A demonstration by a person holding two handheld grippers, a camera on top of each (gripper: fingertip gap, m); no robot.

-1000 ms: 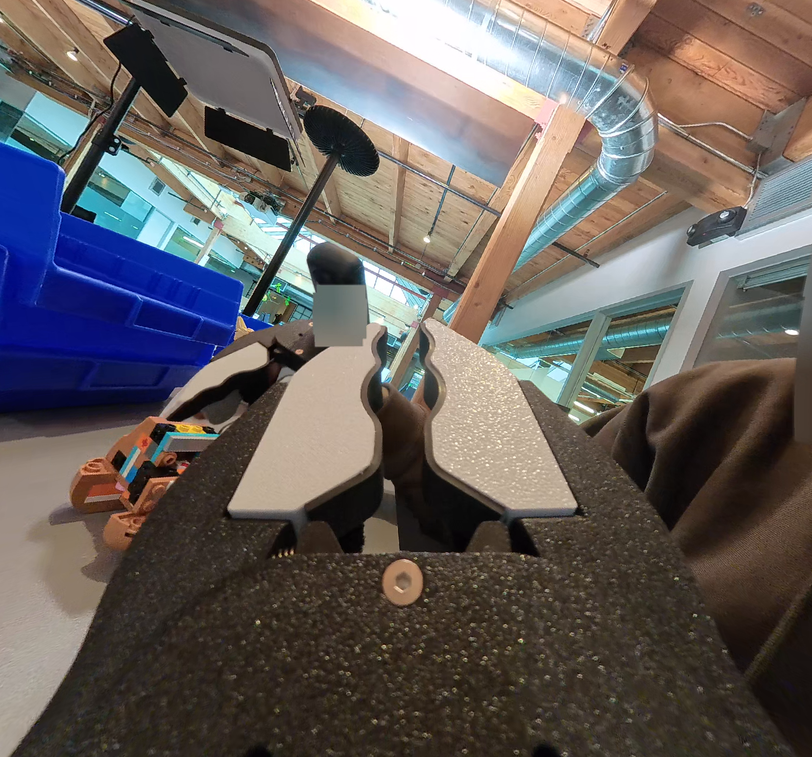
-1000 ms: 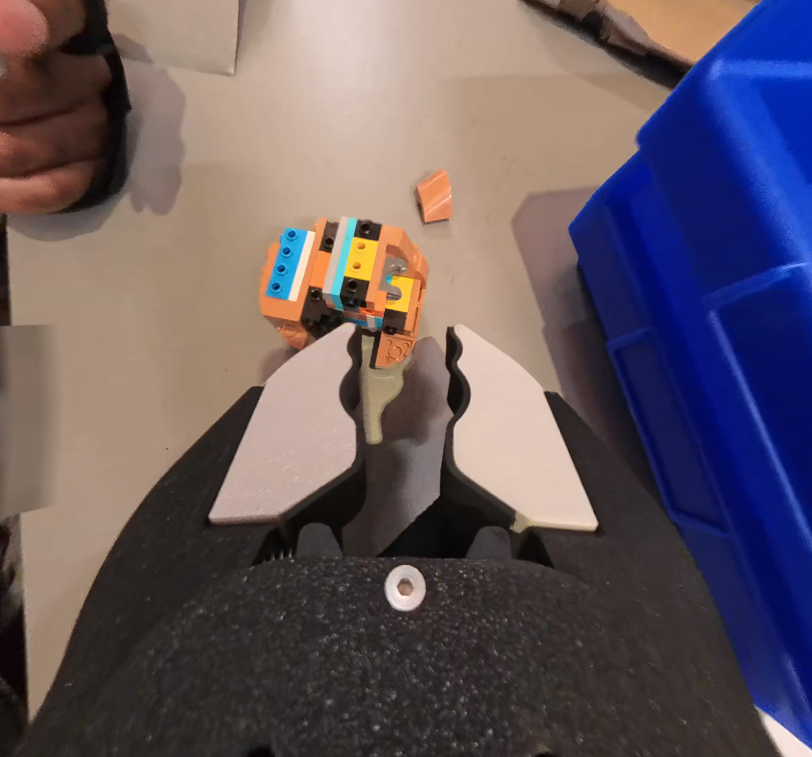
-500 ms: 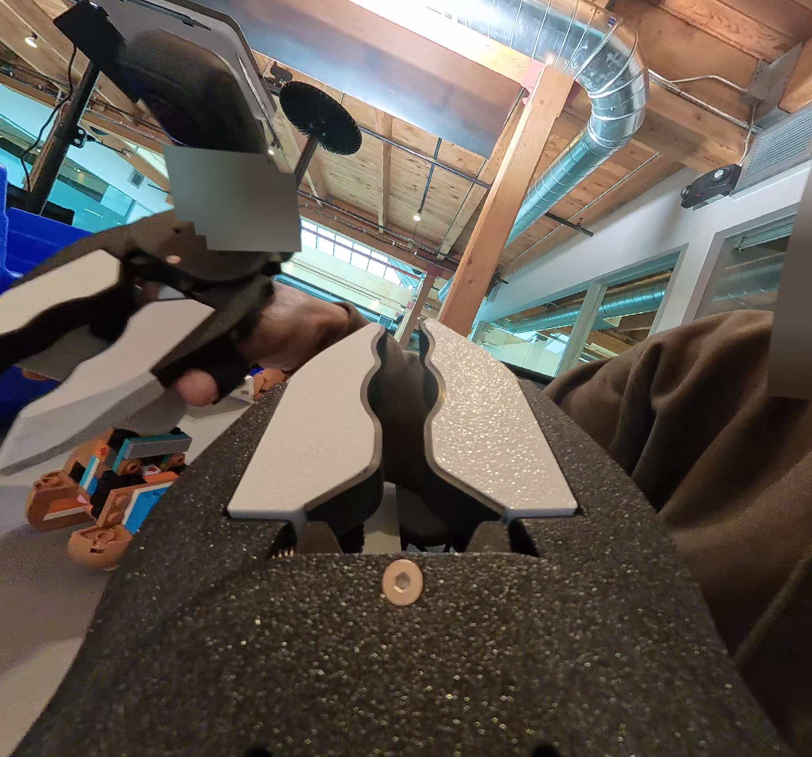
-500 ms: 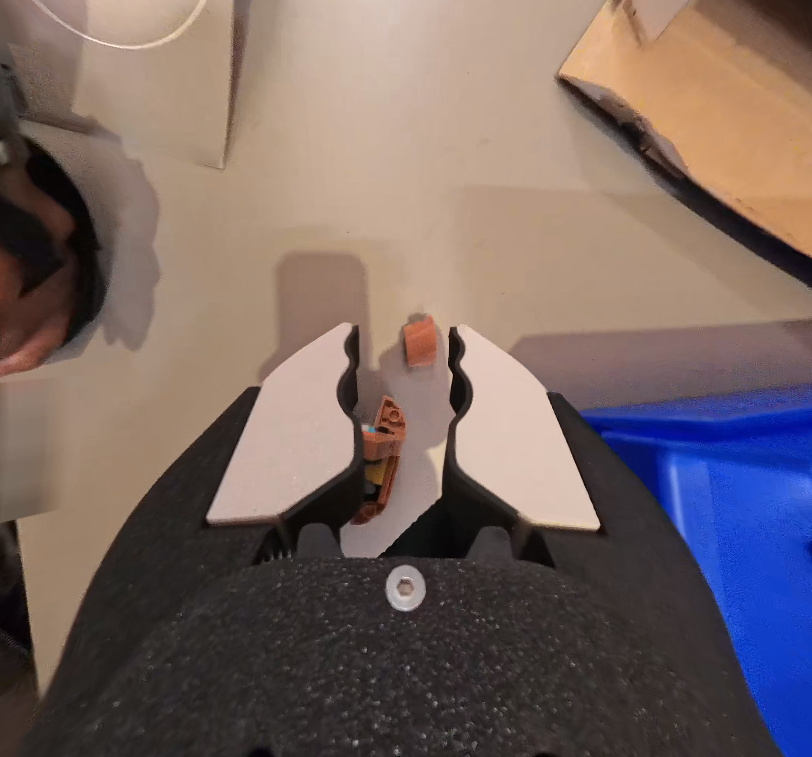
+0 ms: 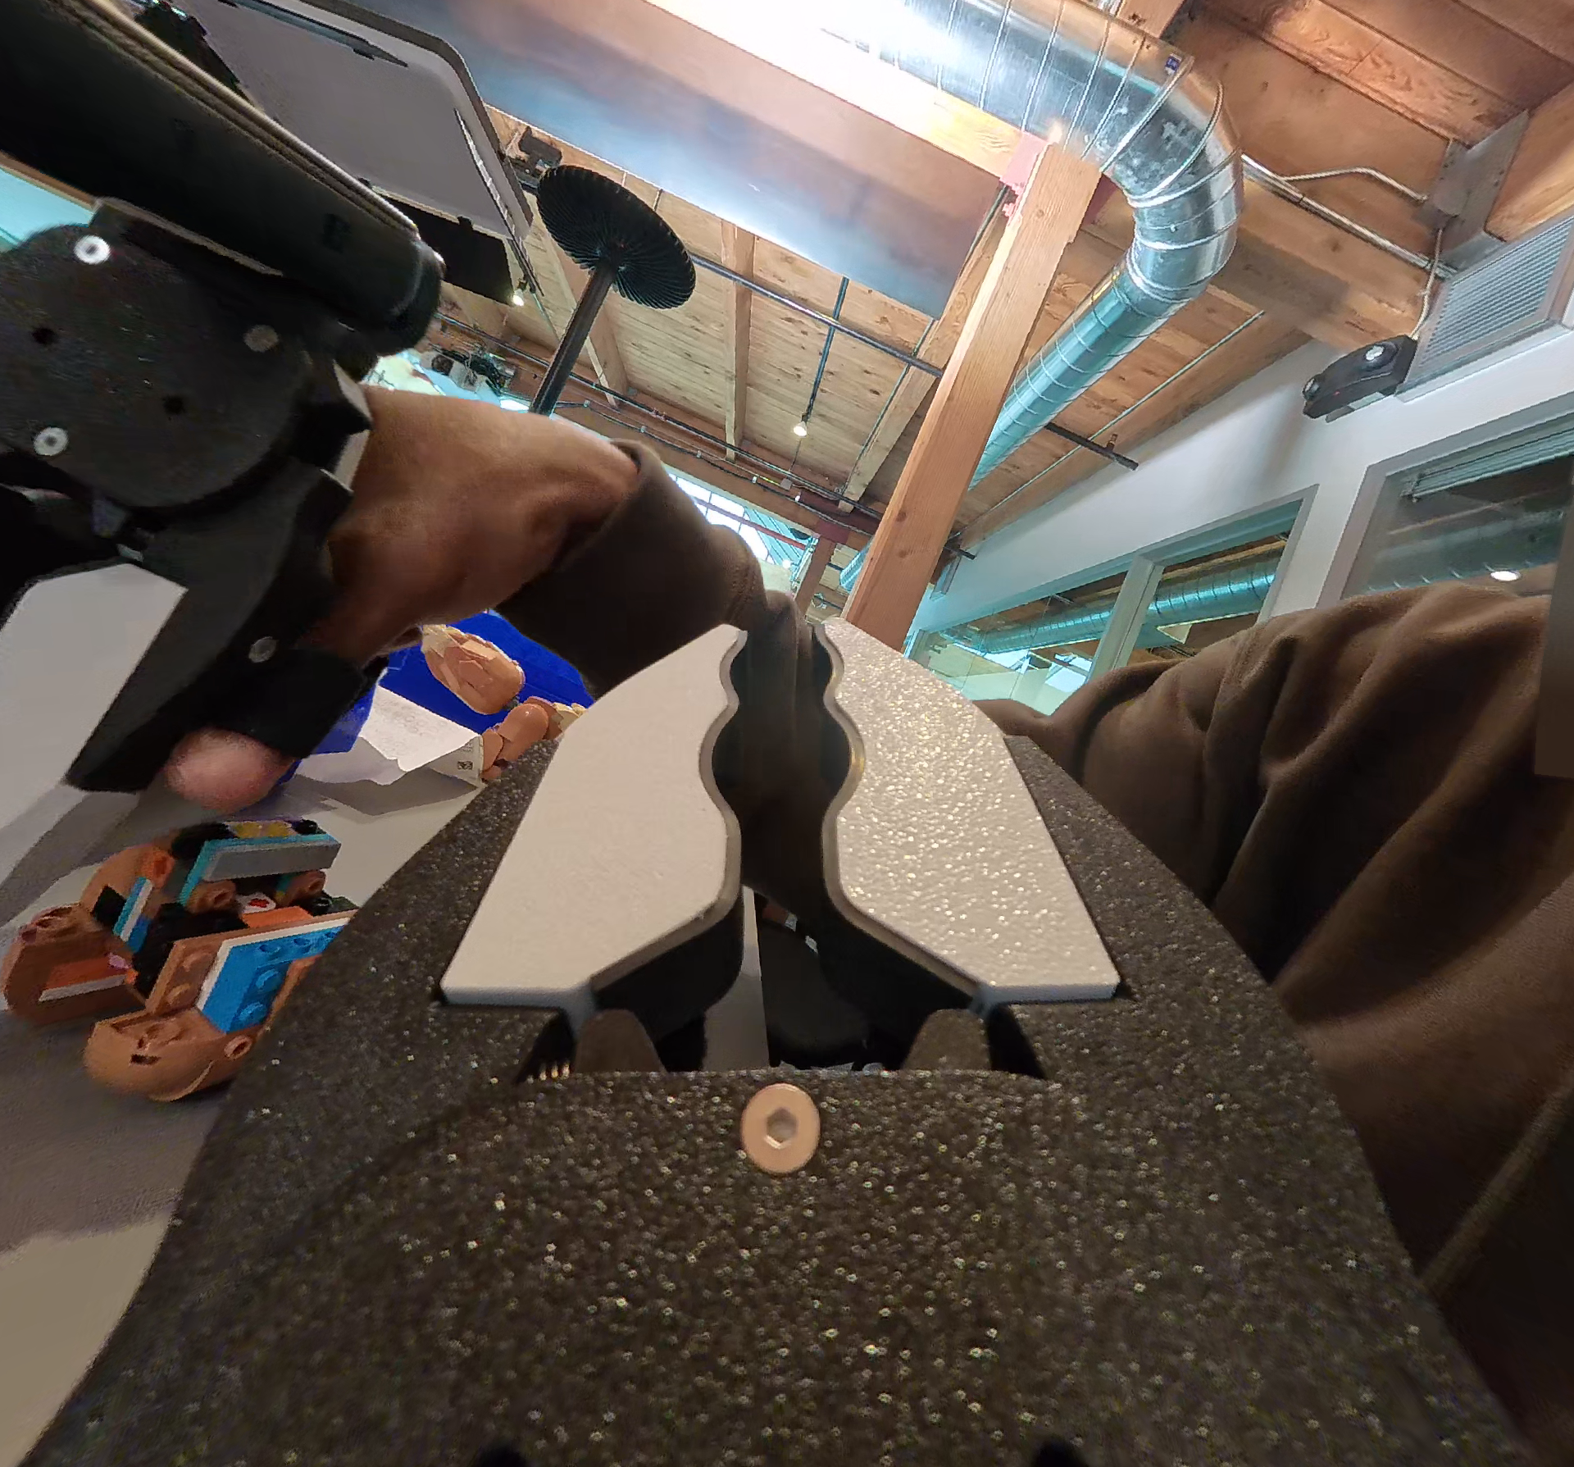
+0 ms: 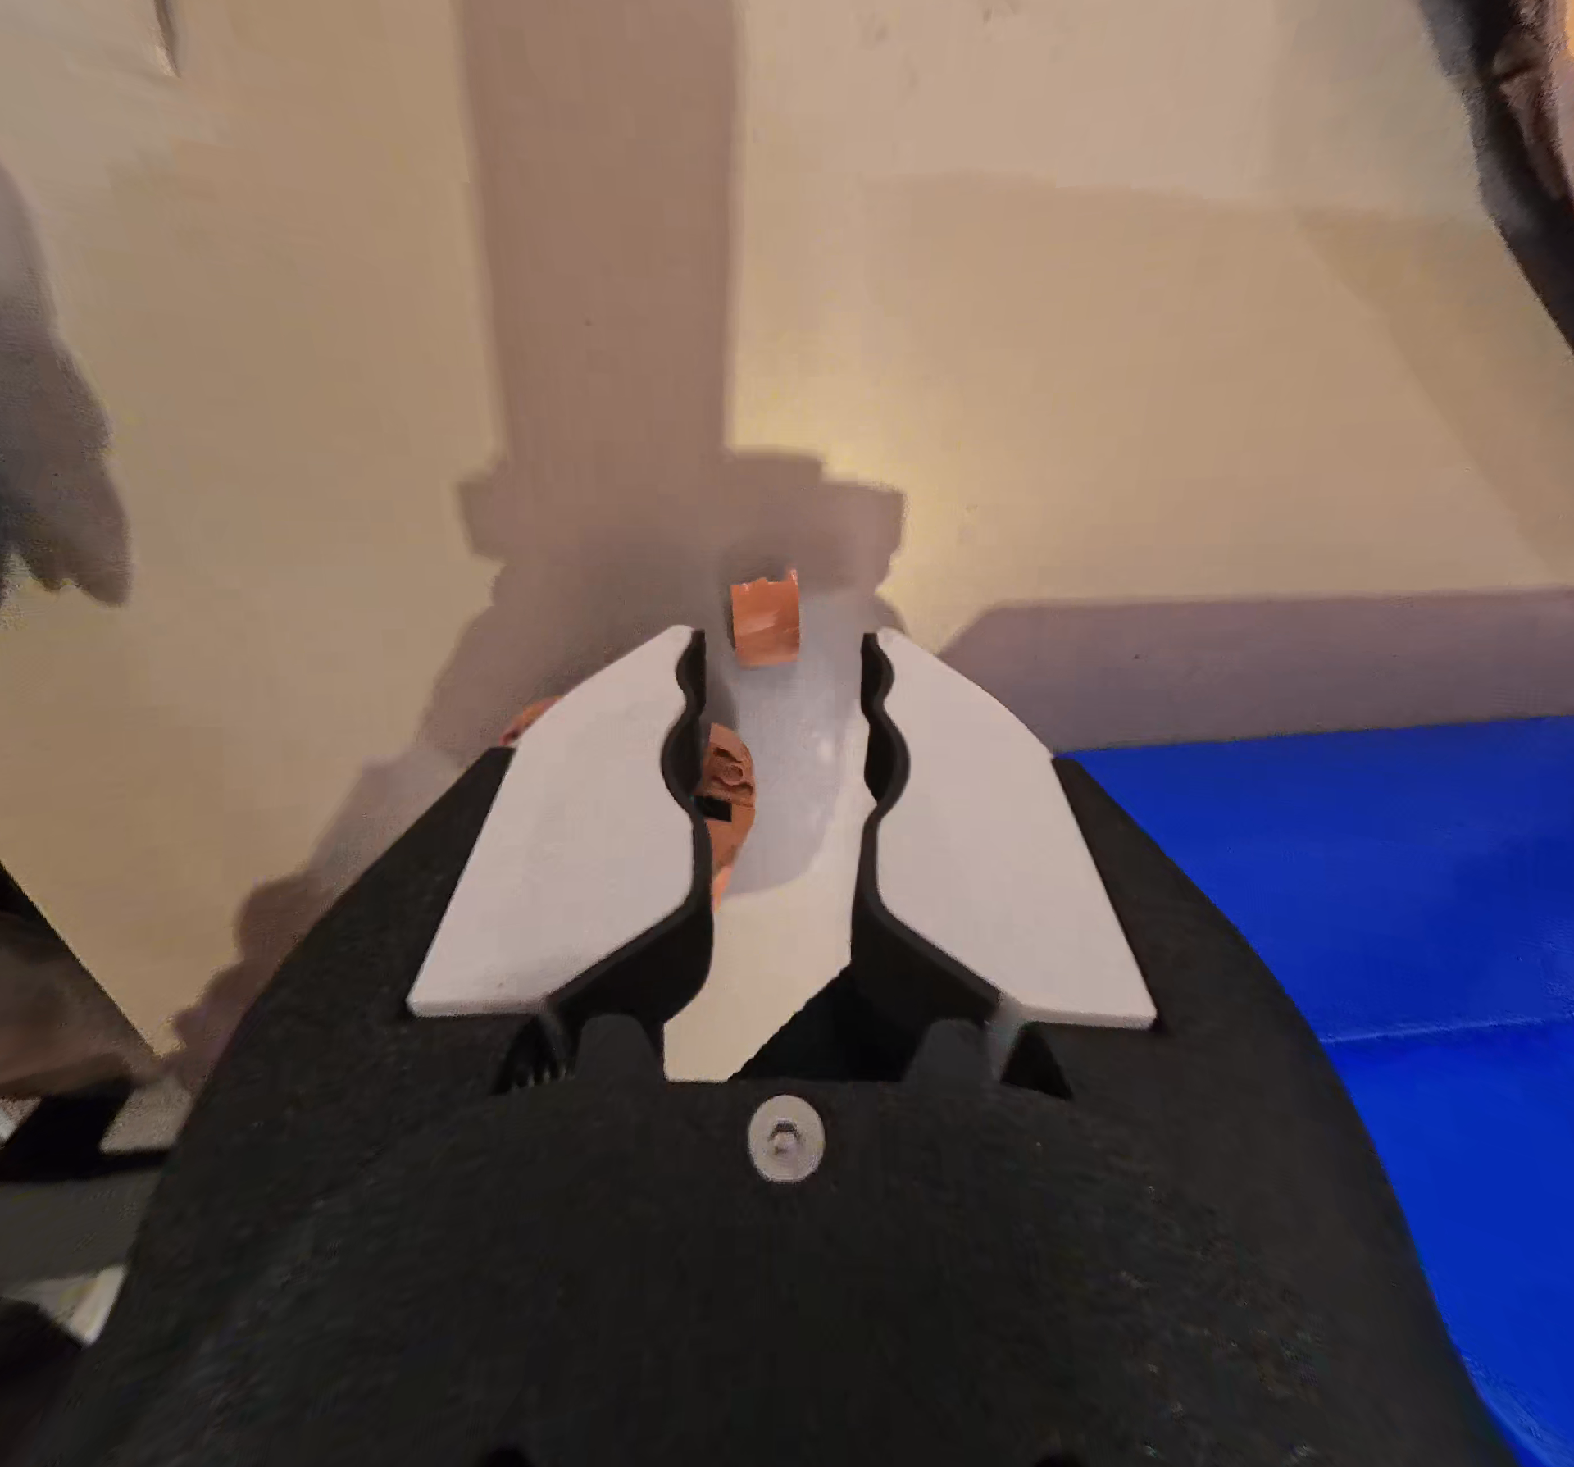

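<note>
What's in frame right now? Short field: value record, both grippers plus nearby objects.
left gripper: fingers slightly apart, nothing between them, pointed up toward a brown sleeve
right gripper: open, empty, angled down at the table
small orange brick: loose on the table, just past the right fingertips
brick model: orange, blue and black, on the table left of the left gripper
blue bin: right of the right gripper
</note>
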